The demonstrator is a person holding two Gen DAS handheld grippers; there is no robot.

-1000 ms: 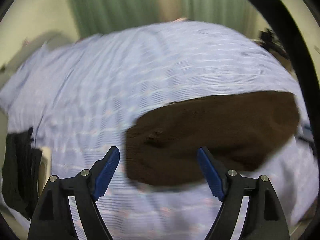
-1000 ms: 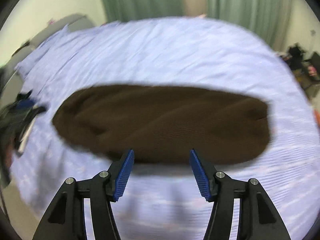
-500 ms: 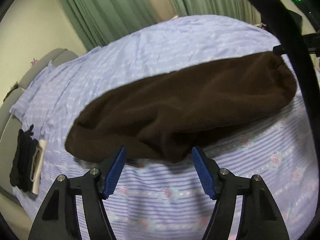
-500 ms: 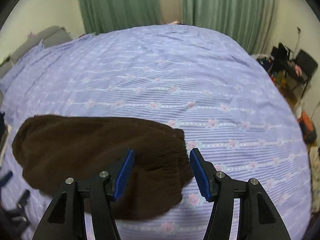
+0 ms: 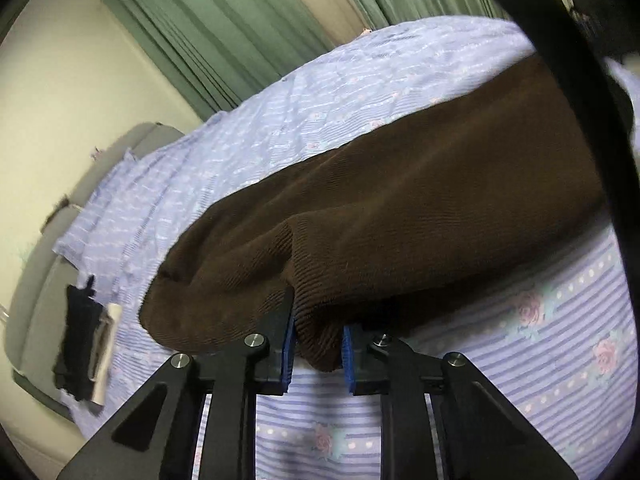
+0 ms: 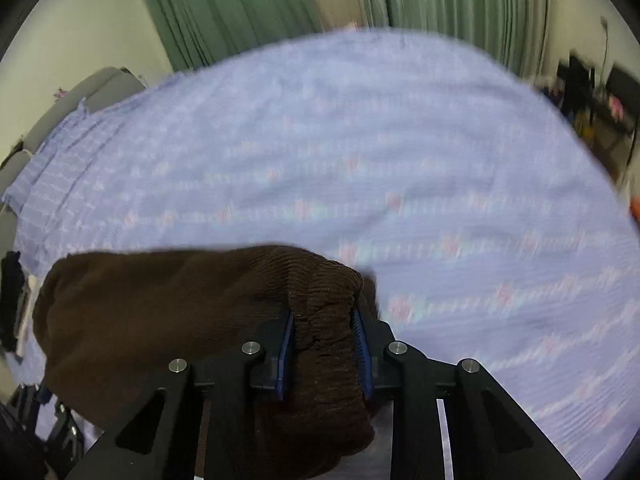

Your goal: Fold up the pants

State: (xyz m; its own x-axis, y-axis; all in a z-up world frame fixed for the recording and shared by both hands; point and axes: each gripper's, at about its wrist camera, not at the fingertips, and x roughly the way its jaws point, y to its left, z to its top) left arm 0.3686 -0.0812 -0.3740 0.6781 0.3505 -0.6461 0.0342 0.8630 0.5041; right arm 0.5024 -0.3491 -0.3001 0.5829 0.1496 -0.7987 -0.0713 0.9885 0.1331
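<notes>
Your left gripper [image 5: 318, 350]: blue pads clamped on a ribbed edge of the brown pants [image 5: 400, 208]. Your right gripper [image 6: 324, 354]: pads pinched on a bunched corner of the same pants [image 6: 160, 308]. The pants lay lengthwise across the lilac floral bedspread [image 5: 560, 340]. A dark garment [image 5: 78, 340] sat at the bed's left edge. Green curtains [image 6: 240, 8] hung behind.

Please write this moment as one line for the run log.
left gripper: jaws shut on dark brown knitted pants | right gripper: jaws shut on pants | surface: lilac striped floral bedsheet | fold: not done
</notes>
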